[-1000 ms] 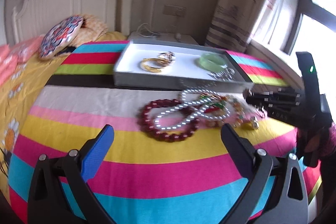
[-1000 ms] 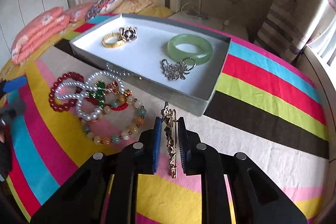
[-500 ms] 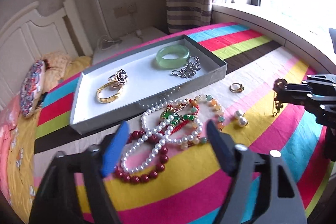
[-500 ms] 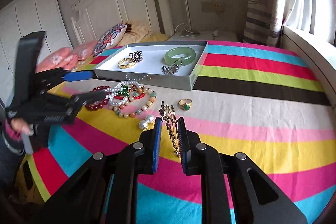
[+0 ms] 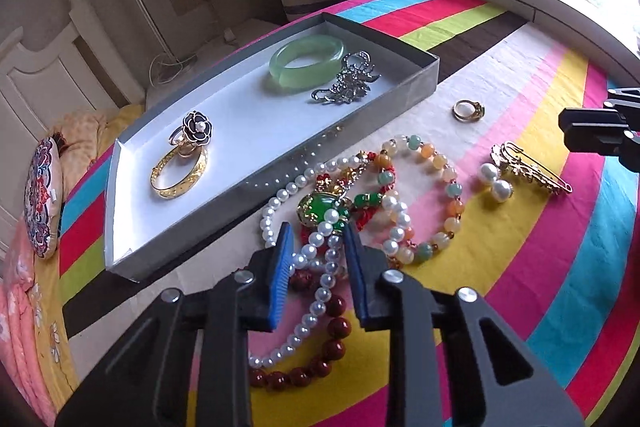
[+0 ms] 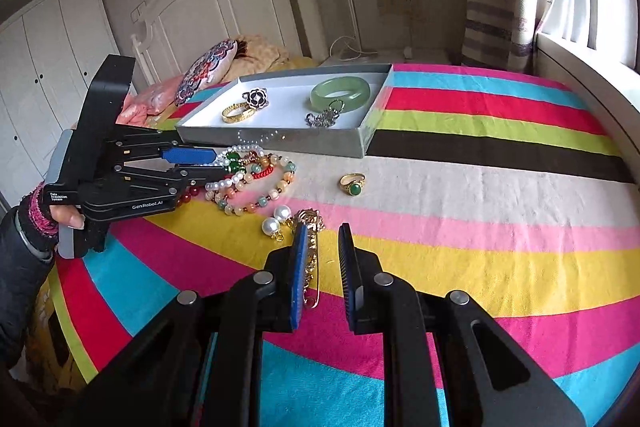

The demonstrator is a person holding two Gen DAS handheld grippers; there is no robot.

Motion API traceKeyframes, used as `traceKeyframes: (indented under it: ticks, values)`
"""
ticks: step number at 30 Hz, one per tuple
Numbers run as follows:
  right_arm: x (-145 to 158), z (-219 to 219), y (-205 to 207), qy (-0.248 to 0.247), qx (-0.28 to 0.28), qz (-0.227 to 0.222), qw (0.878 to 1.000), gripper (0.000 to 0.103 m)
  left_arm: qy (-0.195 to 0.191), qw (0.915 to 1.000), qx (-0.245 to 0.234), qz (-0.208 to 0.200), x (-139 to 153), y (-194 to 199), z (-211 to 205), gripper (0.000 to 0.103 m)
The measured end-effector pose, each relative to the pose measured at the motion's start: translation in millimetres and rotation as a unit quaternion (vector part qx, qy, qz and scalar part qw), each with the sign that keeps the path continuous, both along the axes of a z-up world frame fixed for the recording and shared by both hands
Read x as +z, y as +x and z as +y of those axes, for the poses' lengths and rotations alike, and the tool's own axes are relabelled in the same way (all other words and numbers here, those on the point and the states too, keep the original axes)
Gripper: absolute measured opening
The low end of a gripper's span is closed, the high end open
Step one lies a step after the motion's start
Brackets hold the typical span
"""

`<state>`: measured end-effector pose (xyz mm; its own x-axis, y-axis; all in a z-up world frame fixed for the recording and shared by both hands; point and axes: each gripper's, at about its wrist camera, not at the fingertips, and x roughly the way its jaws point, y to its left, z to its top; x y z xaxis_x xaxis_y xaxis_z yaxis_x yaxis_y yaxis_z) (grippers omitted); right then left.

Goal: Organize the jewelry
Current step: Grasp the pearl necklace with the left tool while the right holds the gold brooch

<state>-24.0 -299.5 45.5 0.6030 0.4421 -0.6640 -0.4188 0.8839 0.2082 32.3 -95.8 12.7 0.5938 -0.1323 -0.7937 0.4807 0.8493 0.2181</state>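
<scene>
A grey tray (image 5: 424,77) (image 6: 280,141) on the striped bedspread holds a green bangle (image 5: 306,61), a silver brooch (image 5: 348,83), a flower ring (image 5: 196,129) and a gold bangle (image 5: 180,173). My left gripper (image 5: 316,243) (image 6: 208,163) is open, its jaws on either side of the white pearl necklace (image 5: 320,259) in a tangle with a red bead bracelet (image 5: 332,343), a green pendant (image 5: 322,207) and a pastel bead bracelet (image 5: 440,163). My right gripper (image 6: 322,239) is open over the gold brooch pin (image 6: 310,259) (image 5: 528,167), which lies on the bedspread.
A gold ring with a green stone (image 6: 353,183) (image 5: 468,110) and pearl earrings (image 6: 276,219) (image 5: 496,181) lie loose on the bedspread (image 6: 480,227). A patterned pillow (image 6: 208,67) and a white headboard (image 6: 224,7) are behind. A window ledge (image 6: 588,75) runs along the right.
My right gripper has opened and let go of the gold brooch pin, which now lies on the bedspread. My left gripper has moved down and narrowed around the pearl necklace.
</scene>
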Motion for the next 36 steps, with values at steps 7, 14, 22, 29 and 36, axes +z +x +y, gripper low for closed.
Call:
traceKeyframes:
  ticks: [7, 14, 22, 29, 36]
  values:
    - [-8, 22, 3, -0.049, 0.027, 0.019, 0.998, 0.048, -0.036, 0.9982, 0.019, -0.045, 21, -14, 5, 0.0]
    - [-20, 49, 10, -0.12, 0.053, 0.03, 0.991, 0.026, -0.091, 0.99, 0.034, -0.102, 80, -30, 24, 0.0]
    - [-11, 51, 2, -0.089, 0.046, 0.013, 0.995, 0.014, -0.089, 0.9955, -0.01, -0.031, 62, -28, 22, 0.012]
    - [9, 41, -10, -0.038, 0.032, -0.009, 0.999, 0.008, -0.04, 0.9986, -0.004, 0.035, 5, 9, 8, 0.028]
    - [21, 30, -9, -0.034, 0.013, -0.027, 0.999, 0.01, -0.067, 0.9976, -0.004, 0.018, 13, 3, 10, 0.007]
